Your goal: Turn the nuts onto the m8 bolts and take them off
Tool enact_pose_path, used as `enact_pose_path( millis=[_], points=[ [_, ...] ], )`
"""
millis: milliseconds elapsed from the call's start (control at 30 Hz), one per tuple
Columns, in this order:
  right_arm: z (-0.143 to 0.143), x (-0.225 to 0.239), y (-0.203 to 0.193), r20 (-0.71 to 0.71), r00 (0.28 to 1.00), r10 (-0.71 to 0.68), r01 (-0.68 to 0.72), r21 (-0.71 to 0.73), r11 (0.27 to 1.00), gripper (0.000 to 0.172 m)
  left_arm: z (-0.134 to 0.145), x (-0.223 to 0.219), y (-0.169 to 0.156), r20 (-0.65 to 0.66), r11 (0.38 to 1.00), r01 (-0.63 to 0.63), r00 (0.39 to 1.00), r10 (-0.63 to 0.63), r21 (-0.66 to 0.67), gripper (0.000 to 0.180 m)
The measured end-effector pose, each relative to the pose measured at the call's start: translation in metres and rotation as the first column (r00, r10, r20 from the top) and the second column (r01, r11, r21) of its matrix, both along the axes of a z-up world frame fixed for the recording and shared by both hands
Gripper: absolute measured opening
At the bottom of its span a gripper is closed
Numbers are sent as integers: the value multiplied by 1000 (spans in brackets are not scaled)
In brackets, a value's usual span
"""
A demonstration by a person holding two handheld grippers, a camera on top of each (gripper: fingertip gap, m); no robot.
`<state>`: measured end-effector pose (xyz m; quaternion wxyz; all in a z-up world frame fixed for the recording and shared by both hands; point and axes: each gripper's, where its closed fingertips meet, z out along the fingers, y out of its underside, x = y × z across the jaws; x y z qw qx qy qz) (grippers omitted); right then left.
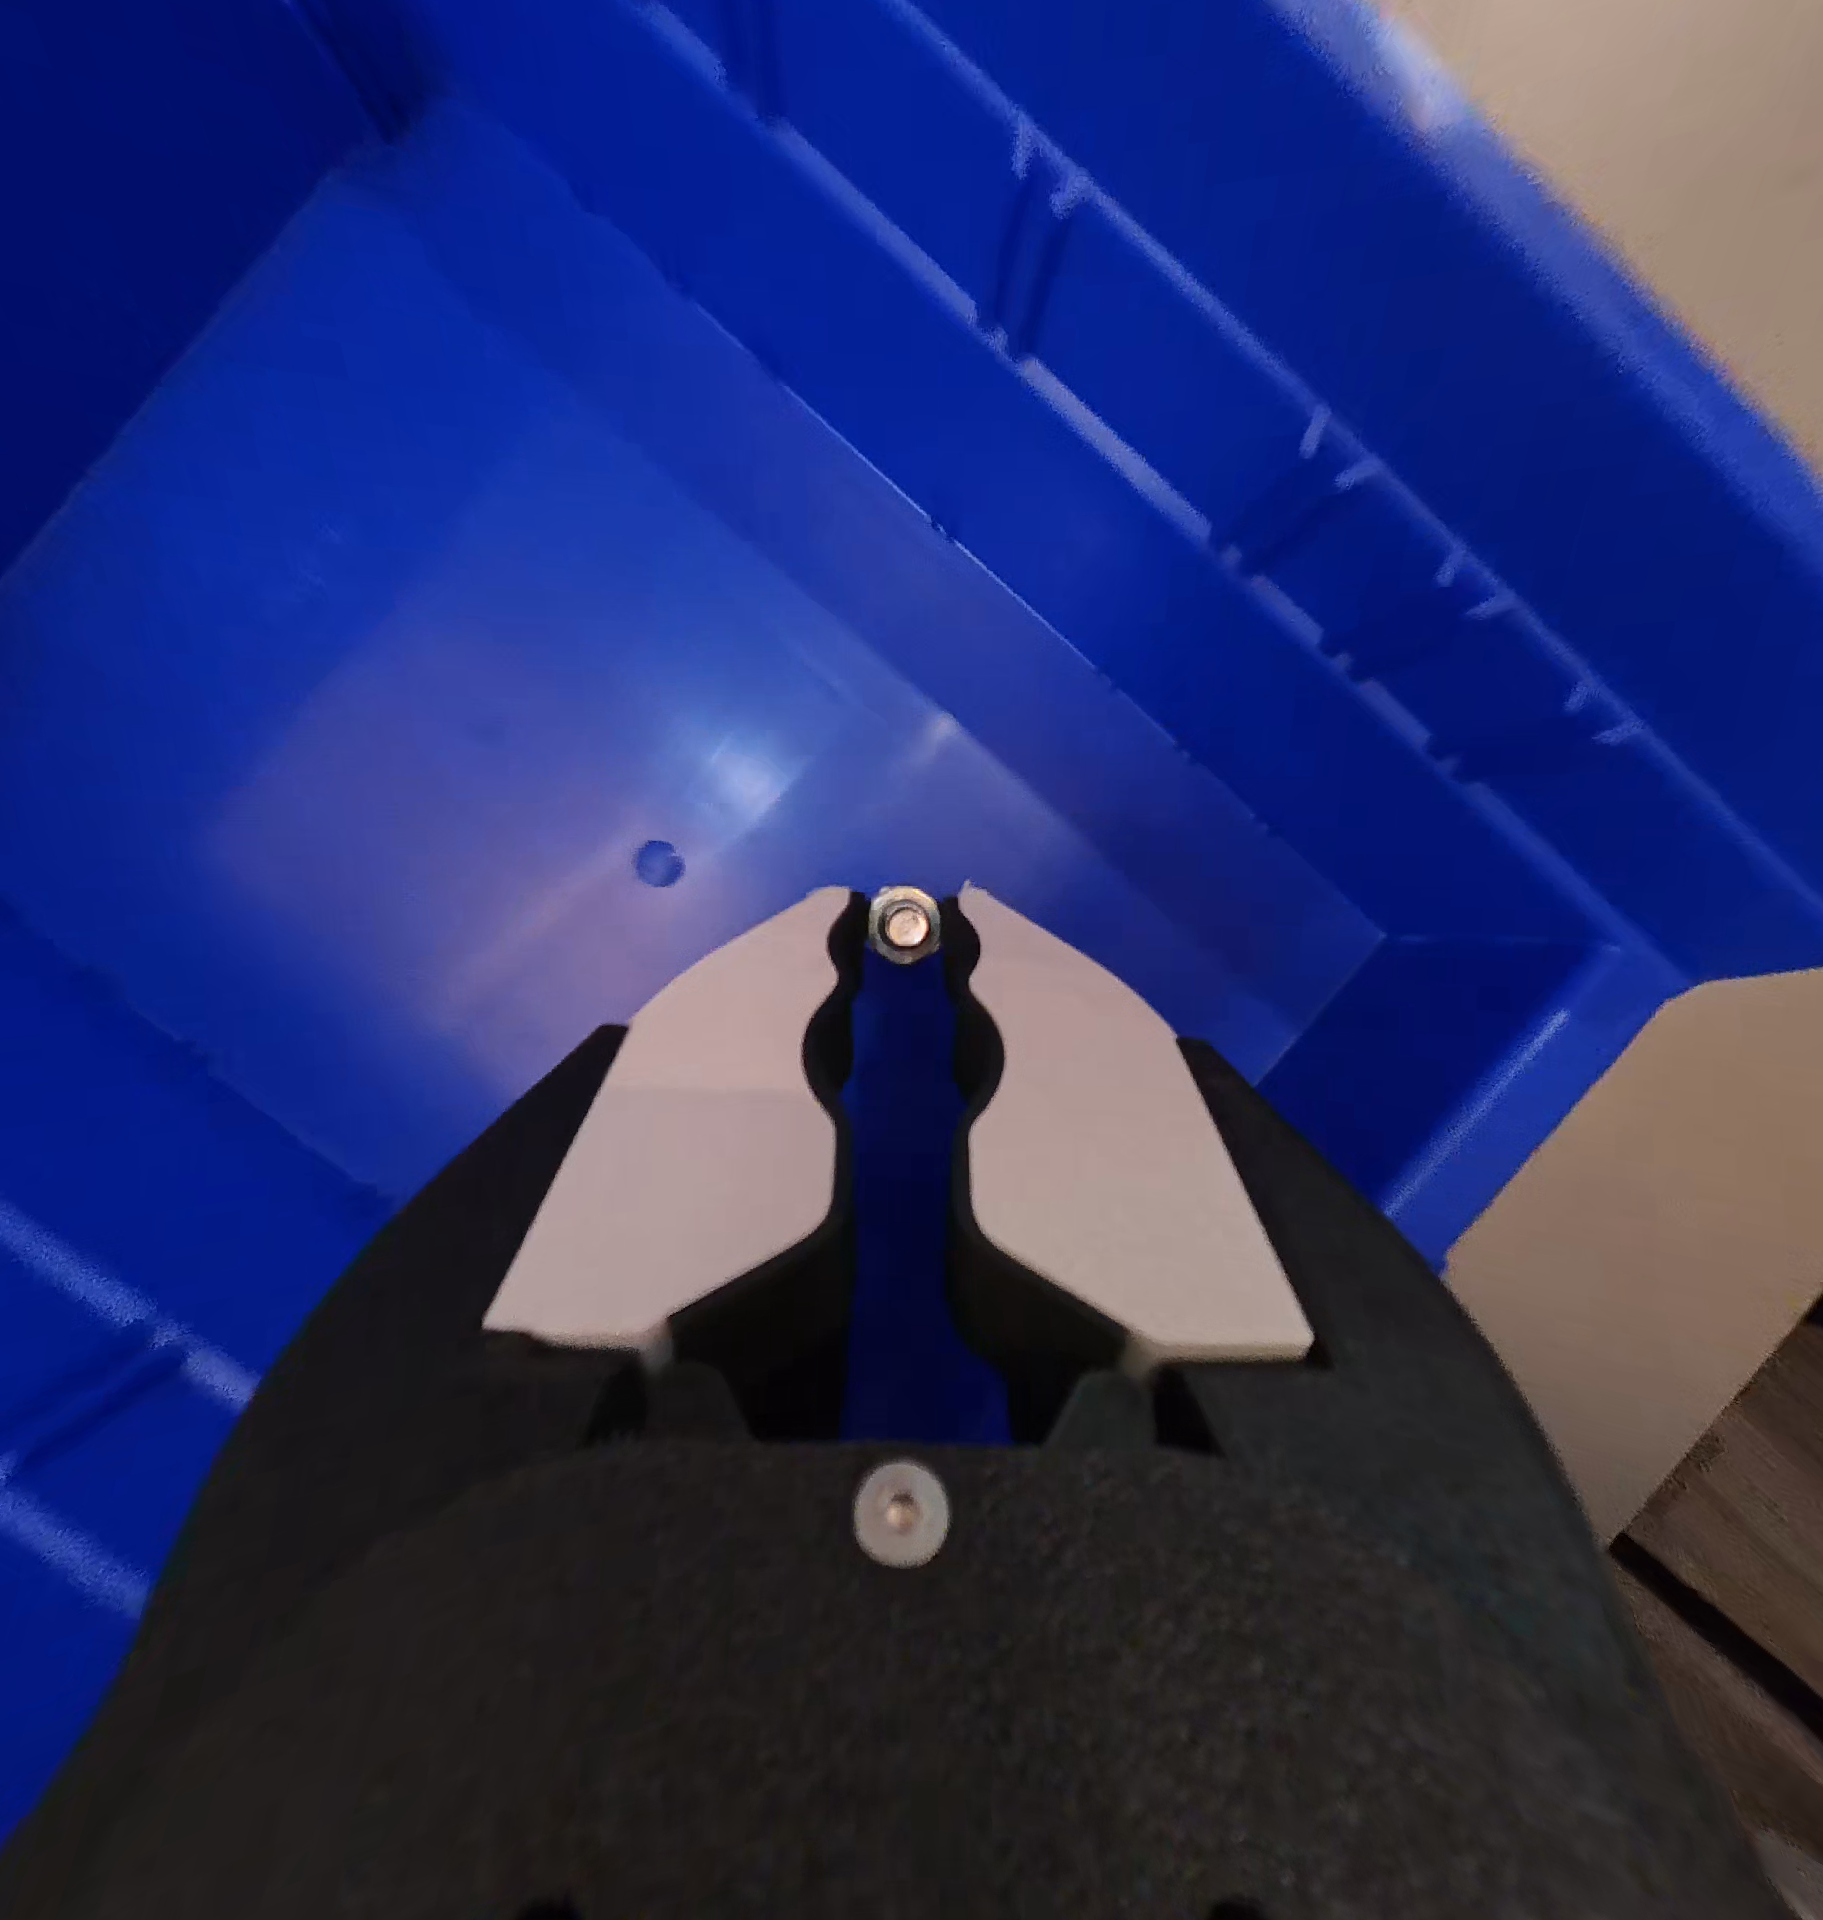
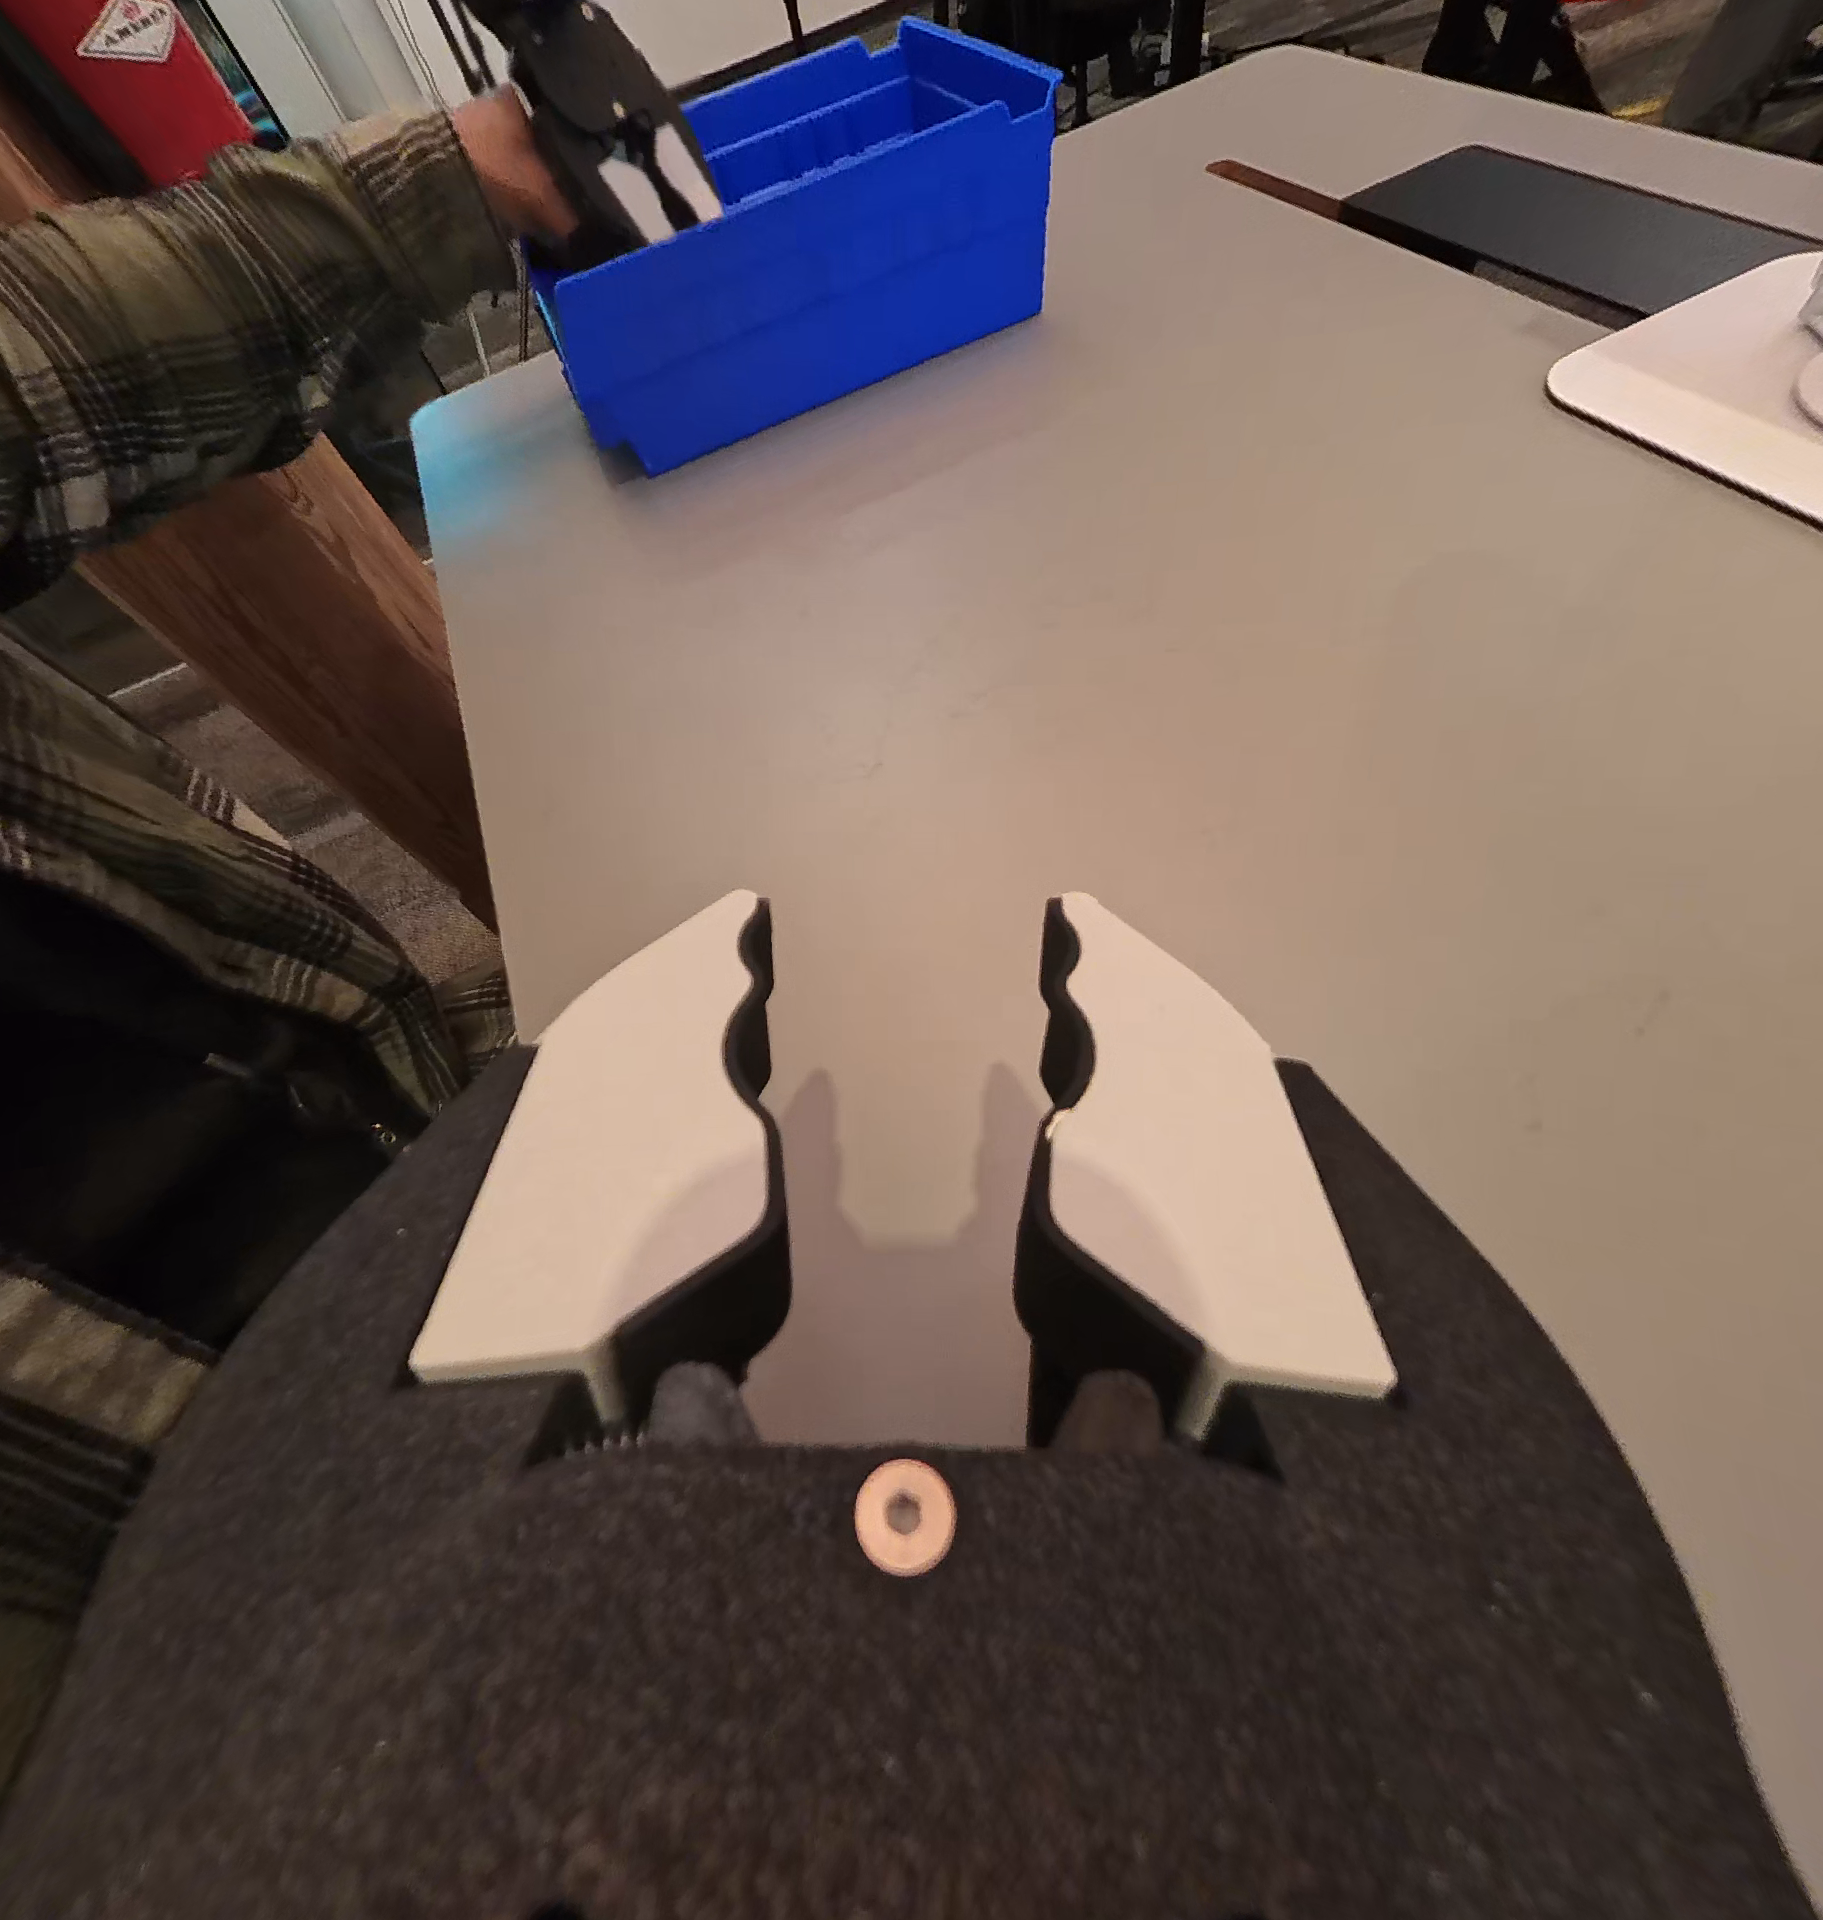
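Note:
My left gripper (image 1: 905,914) is down inside a blue plastic bin (image 1: 471,623). Its two pads are closed on a silver hex nut (image 1: 905,928), seen end-on with a bolt's end in its middle. The rest of the bolt is hidden behind the nut. The right wrist view shows the left gripper (image 2: 668,197) far off, dipping into the near left end of the same bin (image 2: 834,270). My right gripper (image 2: 907,914) is open and empty, hovering low over the grey table (image 2: 1198,623).
The bin stands near the table's far left corner. A white tray (image 2: 1717,416) with clear glassware sits at the right edge, and a black mat (image 2: 1561,218) lies behind it. A wooden panel (image 2: 294,623) and a person's plaid sleeve (image 2: 159,312) are at the left. Some 55 cm of space lies between my two pairs of fingers.

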<state>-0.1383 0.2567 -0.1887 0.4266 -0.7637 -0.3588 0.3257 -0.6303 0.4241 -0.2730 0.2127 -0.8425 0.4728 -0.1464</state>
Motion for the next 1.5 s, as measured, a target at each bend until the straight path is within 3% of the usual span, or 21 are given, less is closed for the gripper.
enact_pose_path(
  millis=[167,267,333,400,500,600,667,1300,1433,1500],
  points=[
    [2,7,-6,-9,1000,-6,6,5,1000,49,91,27,10,119,991,-20,993,4,135,14],
    [3,12,-9,-16,1000,-14,14,9,1000,48,136,91,0,134,976,84,985,-112,199,14],
    [3,14,-11,-28,999,-19,19,13,1000,48,143,147,-9,132,958,177,969,-210,225,14],
    [0,14,-13,-34,999,-21,21,10,1000,49,130,205,-20,154,943,260,943,-294,208,14],
    [-6,15,-19,-41,999,-21,21,-4,1000,48,82,276,-31,141,920,367,912,-386,139,14],
    [-10,19,-24,-34,999,-31,31,-14,999,49,32,320,-43,79,887,458,884,-461,52,14],
    [-12,22,-28,-26,999,-34,34,-20,999,49,16,339,-49,78,872,490,868,-490,20,14],
    [-33,8,-22,38,999,25,-22,-64,998,53,-20,367,-61,164,849,529,839,-518,-25,14],
    [-32,-6,-11,58,996,65,-62,-56,997,53,-14,364,-61,199,848,530,830,-521,10,30],
    [-30,-18,-2,73,993,97,-93,-47,995,52,-5,358,-57,243,856,515,826,-509,43,47]
  ],
)
